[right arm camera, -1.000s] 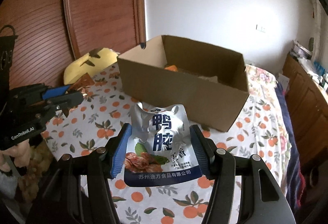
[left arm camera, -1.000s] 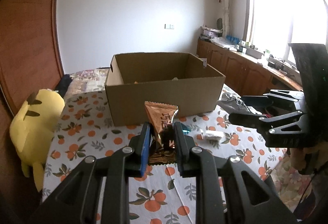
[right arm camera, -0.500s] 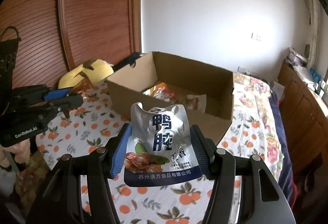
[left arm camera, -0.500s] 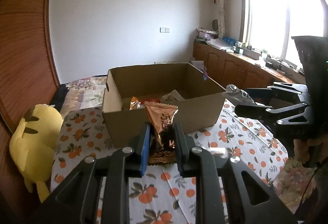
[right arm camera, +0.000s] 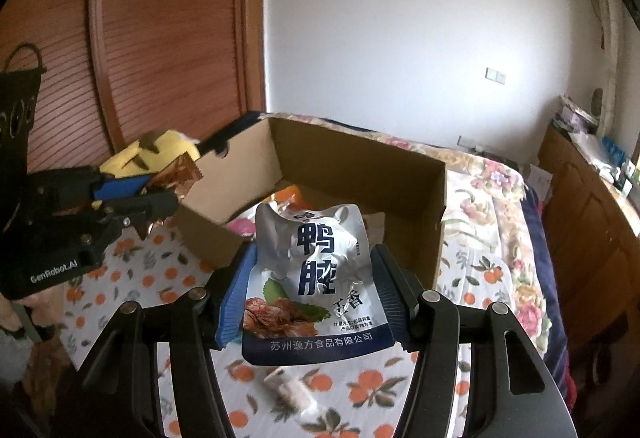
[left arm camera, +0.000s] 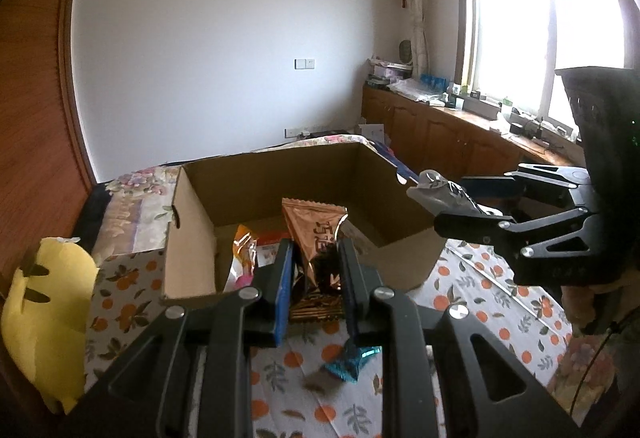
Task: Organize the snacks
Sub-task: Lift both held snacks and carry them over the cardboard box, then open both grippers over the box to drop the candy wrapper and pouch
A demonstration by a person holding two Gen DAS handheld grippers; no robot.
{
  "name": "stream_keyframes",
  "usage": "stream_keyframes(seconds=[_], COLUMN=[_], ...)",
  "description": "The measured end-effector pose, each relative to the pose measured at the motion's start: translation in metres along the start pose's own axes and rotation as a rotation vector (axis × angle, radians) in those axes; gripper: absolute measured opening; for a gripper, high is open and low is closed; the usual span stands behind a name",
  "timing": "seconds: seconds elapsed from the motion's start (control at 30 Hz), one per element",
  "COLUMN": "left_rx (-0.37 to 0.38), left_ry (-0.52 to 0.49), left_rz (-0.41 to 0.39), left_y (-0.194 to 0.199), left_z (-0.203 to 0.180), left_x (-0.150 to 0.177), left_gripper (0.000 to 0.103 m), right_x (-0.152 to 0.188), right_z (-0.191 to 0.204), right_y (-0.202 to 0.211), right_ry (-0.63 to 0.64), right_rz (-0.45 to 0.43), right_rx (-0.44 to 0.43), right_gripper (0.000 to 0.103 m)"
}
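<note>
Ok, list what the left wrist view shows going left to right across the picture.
Yellow plush toy → cardboard box → copper snack packet held in the left gripper → silver pouch held in the right gripper.

Silver snack pouch (right arm camera: 316,278), right wrist view: large dark-blue characters 鸭胗 down the front, 五香 lower right. Dark band along the bottom edge reads 苏州逸方食品有限公司 in white. Small print above that band, too fine to read.

Left gripper (right arm camera: 156,197) body, same view: white lettering "GenRobot.AI".

Copper snack packet (left arm camera: 316,238), left wrist view: dark characters on the foil, creased; first looks like 巧, rest unclear.
</note>
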State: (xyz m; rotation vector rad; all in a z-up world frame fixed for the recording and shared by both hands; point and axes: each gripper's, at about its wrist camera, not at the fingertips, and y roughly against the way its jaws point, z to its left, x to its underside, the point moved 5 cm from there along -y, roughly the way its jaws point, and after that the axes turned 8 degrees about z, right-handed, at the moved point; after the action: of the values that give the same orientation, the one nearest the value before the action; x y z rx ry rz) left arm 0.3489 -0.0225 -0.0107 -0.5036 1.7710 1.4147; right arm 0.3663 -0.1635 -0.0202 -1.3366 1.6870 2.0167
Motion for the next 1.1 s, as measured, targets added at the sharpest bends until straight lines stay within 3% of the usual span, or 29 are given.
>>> stream_keyframes(seconds=[0.67, 0.93, 1.1], left_rx=[0.005, -0.02, -0.023], left_ry=[0.049, 0.05, 0.058], left_rz=[0.049, 0.055, 0.075], left_y=[-0.071, -0.083, -0.089], left_z=[0.033, 0.035, 0.035], left_x=[-0.006, -0.008, -0.008], left_gripper=[0.02, 0.02, 0.027], right_x=[-0.021, -0.016, -0.016], right_z=[-0.022, -0.029, -0.031], right_y=[-0.094, -0.11, -0.11], right_ry=[-0.009, -0.038, -0.05], right_rz=[0.054, 0.076, 0.076], right_rx=[-0.008, -0.03, -0.036], right_gripper=[0.06, 0.06, 0.061])
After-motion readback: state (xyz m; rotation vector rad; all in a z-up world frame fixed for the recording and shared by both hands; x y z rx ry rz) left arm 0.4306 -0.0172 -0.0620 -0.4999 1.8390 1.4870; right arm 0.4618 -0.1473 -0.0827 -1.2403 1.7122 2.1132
